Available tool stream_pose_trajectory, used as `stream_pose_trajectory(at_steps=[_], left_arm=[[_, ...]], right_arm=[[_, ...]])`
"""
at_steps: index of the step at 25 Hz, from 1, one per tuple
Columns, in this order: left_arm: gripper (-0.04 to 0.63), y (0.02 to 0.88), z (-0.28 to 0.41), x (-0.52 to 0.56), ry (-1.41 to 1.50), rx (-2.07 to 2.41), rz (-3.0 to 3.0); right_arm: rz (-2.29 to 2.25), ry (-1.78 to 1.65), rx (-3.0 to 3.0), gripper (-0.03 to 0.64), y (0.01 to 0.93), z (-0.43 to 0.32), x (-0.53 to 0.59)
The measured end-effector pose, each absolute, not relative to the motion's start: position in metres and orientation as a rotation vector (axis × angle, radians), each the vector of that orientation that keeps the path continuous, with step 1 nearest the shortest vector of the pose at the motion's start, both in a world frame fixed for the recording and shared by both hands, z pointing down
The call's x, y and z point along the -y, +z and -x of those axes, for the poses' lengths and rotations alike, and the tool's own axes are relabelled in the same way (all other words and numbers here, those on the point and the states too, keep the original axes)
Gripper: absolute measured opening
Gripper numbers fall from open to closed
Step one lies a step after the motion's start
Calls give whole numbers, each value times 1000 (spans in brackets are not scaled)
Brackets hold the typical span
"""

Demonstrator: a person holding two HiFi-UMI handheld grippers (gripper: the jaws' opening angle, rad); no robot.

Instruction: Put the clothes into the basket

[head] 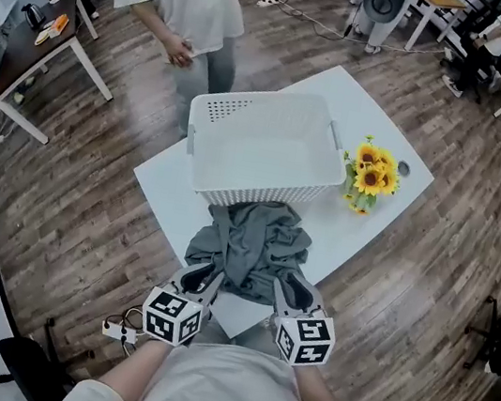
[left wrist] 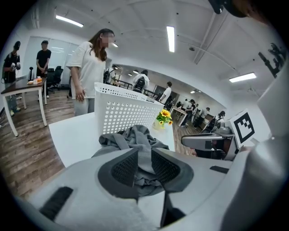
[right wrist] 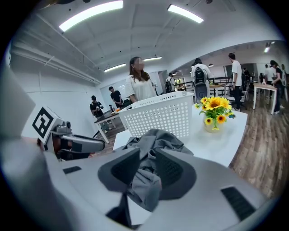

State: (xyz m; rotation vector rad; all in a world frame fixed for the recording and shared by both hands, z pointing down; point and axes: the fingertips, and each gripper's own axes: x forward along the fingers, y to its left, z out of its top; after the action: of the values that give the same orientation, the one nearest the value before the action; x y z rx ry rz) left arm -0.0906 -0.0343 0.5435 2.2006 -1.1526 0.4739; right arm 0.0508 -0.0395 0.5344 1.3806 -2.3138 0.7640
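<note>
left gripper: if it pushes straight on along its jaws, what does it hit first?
The grey garment, already bunched between the jaws of the left gripper. Past that heap the line meets the near wall of the white perforated basket, though depth is unclear.

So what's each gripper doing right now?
Left gripper: closed on the grey garment.
Right gripper: closed on the same grey garment.

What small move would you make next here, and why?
Probably lift both claws together: the left claw and right claw each pinch a fold of the grey garment, which lies on the table just before the empty white basket.
</note>
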Motion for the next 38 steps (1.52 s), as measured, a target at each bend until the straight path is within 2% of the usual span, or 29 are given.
stream_pose_trajectory(at_steps=[1,5,10,15,19,26,38], left_arm=[[103,546,91,33,477,1133,-2197],[203,557,98,34,509,1091,-2196],[312,581,104,37,599,1024,-2195],[437,600,109,44,734,986,-2248],[485,620,104,47,757,902,-2213],[503,650,97,56,800,832,-2162],[502,683,81,64,887,728,-2095]], right_arm=[[-1366,757,2313,142,537,-50,39],[-1256,675,2282,286,553,-44,38],[-1109,603,2230,420,581,-35,34],[-1012,569,2168,476,605,-29,35],[-979,602,2150,497,622,-29,40],[-924,596,2090,508,647,-35,54],[-752,816,2099,518,680,-11,55]])
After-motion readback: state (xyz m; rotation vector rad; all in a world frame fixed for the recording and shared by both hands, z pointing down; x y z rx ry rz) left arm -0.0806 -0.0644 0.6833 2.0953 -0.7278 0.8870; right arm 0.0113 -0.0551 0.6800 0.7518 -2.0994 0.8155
